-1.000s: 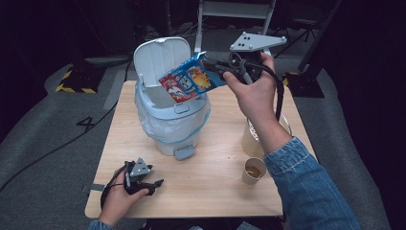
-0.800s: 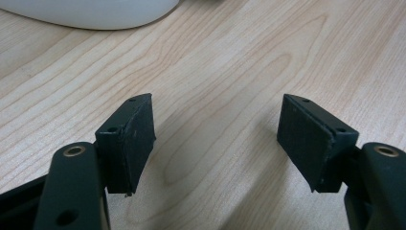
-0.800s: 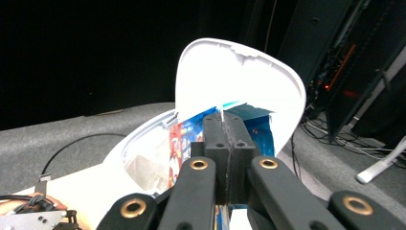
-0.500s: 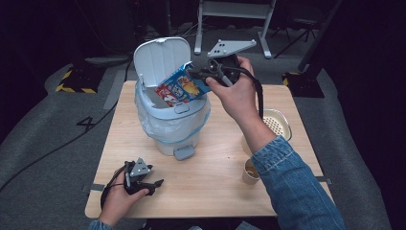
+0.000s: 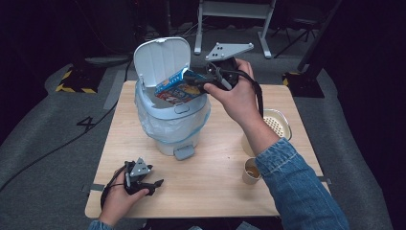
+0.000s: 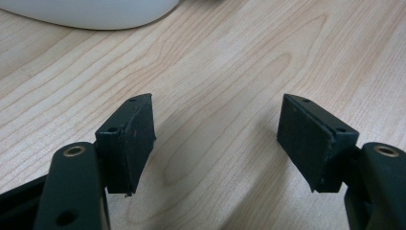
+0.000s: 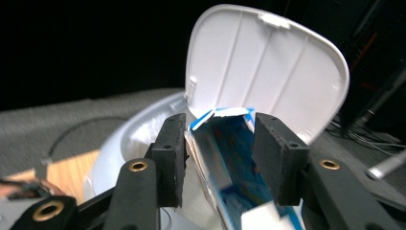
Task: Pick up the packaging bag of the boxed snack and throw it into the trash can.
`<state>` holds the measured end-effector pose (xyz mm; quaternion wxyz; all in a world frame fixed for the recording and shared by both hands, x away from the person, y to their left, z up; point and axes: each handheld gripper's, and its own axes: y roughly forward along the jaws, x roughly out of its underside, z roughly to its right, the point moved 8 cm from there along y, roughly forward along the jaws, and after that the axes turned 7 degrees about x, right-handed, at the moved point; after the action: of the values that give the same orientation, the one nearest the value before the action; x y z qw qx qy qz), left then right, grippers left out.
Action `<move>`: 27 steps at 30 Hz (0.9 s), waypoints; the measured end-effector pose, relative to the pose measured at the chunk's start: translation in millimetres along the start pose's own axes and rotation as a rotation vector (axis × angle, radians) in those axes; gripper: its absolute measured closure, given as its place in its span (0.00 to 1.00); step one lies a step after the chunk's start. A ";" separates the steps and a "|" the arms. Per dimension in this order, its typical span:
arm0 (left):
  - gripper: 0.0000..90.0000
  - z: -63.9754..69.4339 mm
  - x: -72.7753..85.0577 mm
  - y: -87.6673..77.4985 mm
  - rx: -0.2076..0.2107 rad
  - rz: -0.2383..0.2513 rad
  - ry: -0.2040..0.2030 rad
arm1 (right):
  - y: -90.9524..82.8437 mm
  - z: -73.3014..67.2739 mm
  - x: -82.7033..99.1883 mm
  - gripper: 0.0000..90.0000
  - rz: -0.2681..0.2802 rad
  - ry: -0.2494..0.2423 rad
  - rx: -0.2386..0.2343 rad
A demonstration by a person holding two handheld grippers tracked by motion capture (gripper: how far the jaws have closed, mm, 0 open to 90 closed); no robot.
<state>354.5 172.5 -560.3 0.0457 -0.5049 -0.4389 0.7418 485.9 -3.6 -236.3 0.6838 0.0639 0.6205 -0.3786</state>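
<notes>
Lowered since the earlier frame, the blue-and-red crinkled snack packet [image 5: 176, 88] now sits in the mouth of the white lidded pedal bin [image 5: 168, 125] near the wooden table's [image 5: 225, 187] far left corner. Its print is unreadable. The right gripper [image 5: 194, 81] has just been opening.

Over bare wood, the left gripper [image 6: 218, 132] gapes wide, empty.

Seen from the right gripper [image 7: 218, 158], the packet [image 7: 230, 167] hangs loose between parted pads.

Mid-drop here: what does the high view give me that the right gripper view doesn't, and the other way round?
High view: the wooden table, the left tongs resting open near its front edge, a paper cup and a cream bowl by the right forearm, and the bin with its liner and pedal.
Right gripper view: the black pads close up, standing either side of the blue box; the jaws have just been opening.
Both: the right tongs, the blue box at the bin's mouth, and the raised white lid.
</notes>
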 end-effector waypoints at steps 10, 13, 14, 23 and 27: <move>0.33 0.0 0.0 0.1 0.003 0.000 -0.001 | -9.9 4.7 14.3 1.00 -0.048 -0.098 -0.010; 0.33 0.0 0.0 0.1 0.003 0.000 -0.002 | -12.8 1.9 7.5 1.00 -0.012 -0.125 -0.038; 0.32 -0.2 -0.2 0.2 0.004 0.001 -0.002 | -13.3 0.9 5.7 1.00 -0.008 -0.134 -0.045; 0.32 -0.3 -0.2 0.2 0.003 0.001 0.001 | -4.6 -9.2 1.5 0.96 -0.082 -0.237 -0.085; 0.32 -0.2 -0.2 0.2 0.002 0.001 0.001 | 5.2 -5.9 1.4 0.68 -0.077 -0.213 -0.007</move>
<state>354.9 172.4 -560.3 0.0464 -0.5055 -0.4379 0.7420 484.2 2.8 -240.9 0.7309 -0.0029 0.5479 -0.4069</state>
